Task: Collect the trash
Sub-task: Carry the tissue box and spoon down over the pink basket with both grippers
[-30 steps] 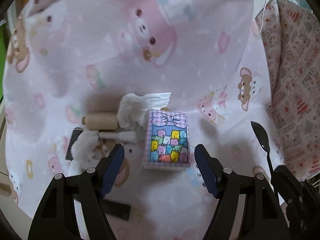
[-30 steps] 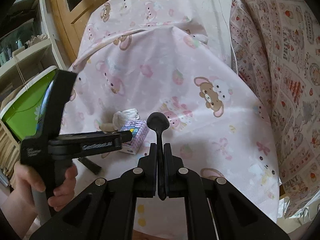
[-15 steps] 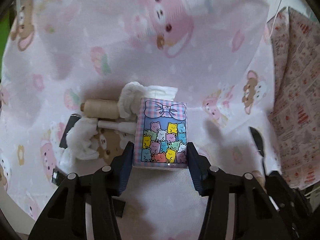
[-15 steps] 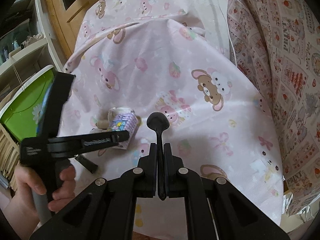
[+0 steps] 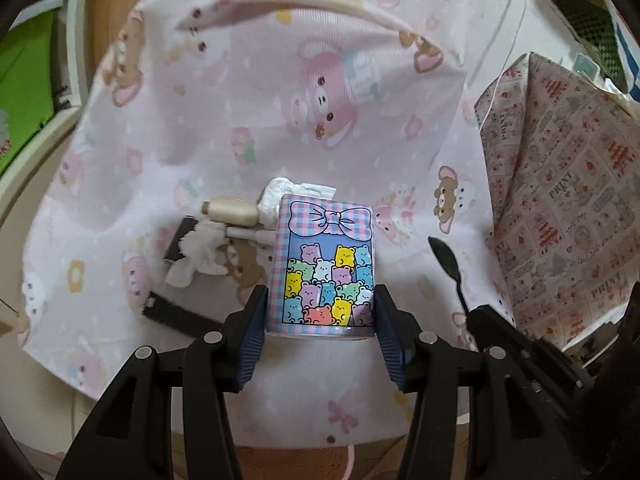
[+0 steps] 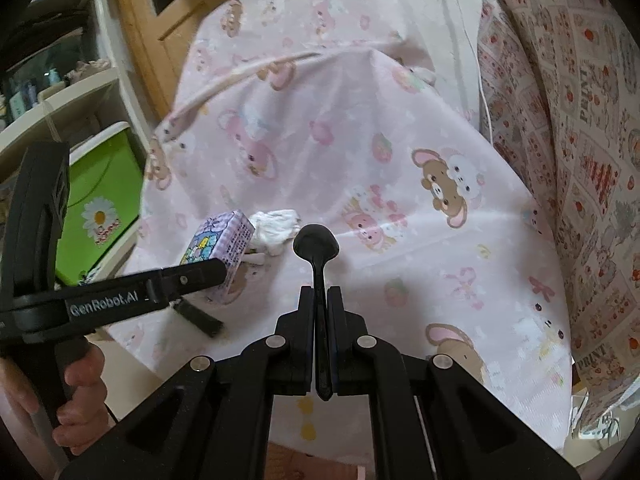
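Note:
My left gripper [image 5: 320, 316] is shut on a small checked box [image 5: 326, 264] printed with a bow and coloured bears, held lifted above the pink cloth. From the right wrist view the same box [image 6: 220, 248] tilts in the air, clamped by the left gripper's fingers [image 6: 192, 276]. My right gripper [image 6: 320, 300] is shut on the handle of a black plastic spoon [image 6: 316, 244], bowl pointing forward. That spoon [image 5: 446, 260] shows at the right of the left wrist view. Crumpled white tissues [image 5: 200, 256] and another wad [image 5: 280, 196] lie on the cloth beyond the box.
A beige thread spool [image 5: 232, 210], a white stick [image 5: 250, 235] and black flat strips [image 5: 176, 314] lie beside the tissues. A green bin [image 6: 100, 204] stands left of the table. A patterned pillow [image 5: 568, 216] rises on the right. A hand [image 6: 76, 396] grips the left tool.
The left gripper's jaws went from wide apart around the box to clamped on it, then lifted it off the cloth and drew back. The right gripper kept still with the spoon.

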Motion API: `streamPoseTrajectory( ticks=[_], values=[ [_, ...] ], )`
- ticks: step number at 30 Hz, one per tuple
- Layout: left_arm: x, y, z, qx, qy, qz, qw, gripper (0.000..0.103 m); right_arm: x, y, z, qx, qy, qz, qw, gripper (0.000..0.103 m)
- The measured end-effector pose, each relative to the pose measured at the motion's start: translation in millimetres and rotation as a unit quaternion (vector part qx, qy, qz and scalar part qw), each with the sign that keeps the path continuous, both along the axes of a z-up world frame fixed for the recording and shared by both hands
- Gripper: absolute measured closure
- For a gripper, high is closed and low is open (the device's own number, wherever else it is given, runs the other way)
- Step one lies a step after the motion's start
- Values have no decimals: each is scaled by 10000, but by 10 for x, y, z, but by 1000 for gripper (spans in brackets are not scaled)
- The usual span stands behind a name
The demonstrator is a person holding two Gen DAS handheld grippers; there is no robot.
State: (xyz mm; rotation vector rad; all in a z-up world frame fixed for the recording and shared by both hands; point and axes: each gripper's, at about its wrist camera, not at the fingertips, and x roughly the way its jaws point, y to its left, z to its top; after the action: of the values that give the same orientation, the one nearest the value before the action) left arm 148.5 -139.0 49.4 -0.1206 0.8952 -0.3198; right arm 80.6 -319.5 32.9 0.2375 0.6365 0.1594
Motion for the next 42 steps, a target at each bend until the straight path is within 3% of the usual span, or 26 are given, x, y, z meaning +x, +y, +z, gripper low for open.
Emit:
streamPoseTrajectory(
  ticks=[9, 18, 21, 26, 28, 30, 31, 42],
  values=[
    [-440, 303, 77, -114, -105, 132, 9998, 53, -254, 98, 110, 16, -168, 301, 9994, 96],
    [-766, 558, -61, -518, 270, 302, 9978, 53, -382, 262, 56, 3, -50, 543, 9985, 96],
    [-884, 623, -97, -491, 273, 336, 9979, 53, -435, 357, 44, -62, -22, 687, 9976, 96],
    [-1019, 780, -195, -621, 527, 441, 9957, 53, -521, 590, -1, -106, 165, 1268, 9917, 96],
    [-1051, 803, -257, -438, 678, 524, 9954, 53, -568, 670, -22, -61, 224, 1420, 9896, 96],
    [-1063, 766, -347, 101, 853, 592, 9945, 53, -598, 735, -43, -79, 282, 1506, 9882, 96],
    [-1080, 763, -381, 189, 844, 611, 9944, 53, -611, 769, -57, -101, 312, 1534, 9876, 96],
    [-1151, 875, -568, -78, 1104, 616, 9919, 53, -651, 883, -243, -168, 744, 1615, 9839, 96]
  ],
)
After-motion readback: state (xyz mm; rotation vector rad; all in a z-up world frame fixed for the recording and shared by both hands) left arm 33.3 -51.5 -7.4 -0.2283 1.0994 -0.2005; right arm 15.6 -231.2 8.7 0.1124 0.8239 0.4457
